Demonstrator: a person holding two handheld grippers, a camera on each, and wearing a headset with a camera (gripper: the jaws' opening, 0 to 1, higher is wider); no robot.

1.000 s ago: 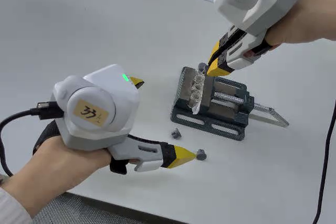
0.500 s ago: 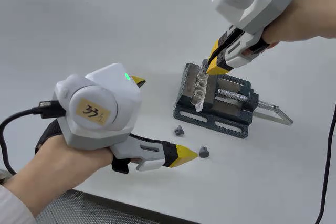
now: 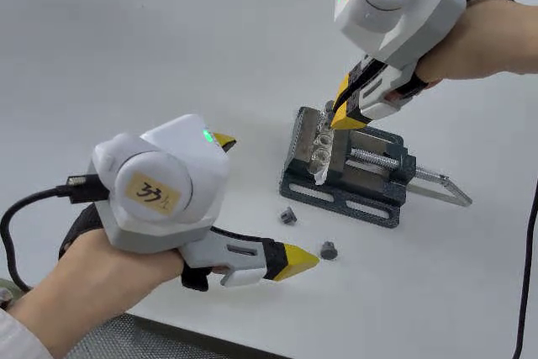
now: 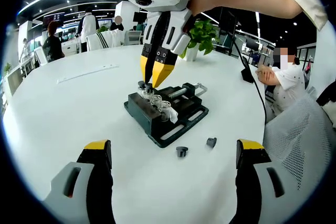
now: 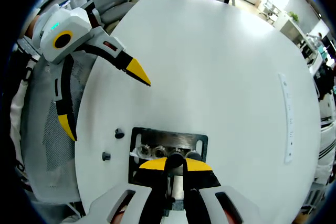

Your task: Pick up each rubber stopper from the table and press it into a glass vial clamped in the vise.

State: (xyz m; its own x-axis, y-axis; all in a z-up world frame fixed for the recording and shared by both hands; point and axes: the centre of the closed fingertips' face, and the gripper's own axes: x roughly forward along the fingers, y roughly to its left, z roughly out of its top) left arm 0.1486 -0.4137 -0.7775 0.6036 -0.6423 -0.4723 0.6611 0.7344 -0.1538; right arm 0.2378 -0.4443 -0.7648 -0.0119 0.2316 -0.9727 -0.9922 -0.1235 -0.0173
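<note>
Left gripper [image 3: 265,199], jaws spread wide at lower left, holds its place beside two loose tapered grey rubber stoppers [image 3: 288,215] on the white table [image 3: 168,56], while the right gripper [image 3: 339,118], now lower, pinches a third stopper [image 3: 329,108] over three clear glass vials [image 3: 318,145] in the dark metal vise [image 3: 370,182].

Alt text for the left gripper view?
The right tool, reaching down from above, holds a dark stopper at the far vial in the black vise. Two loose stoppers lie on the white table before it; the left tool is open.
</note>
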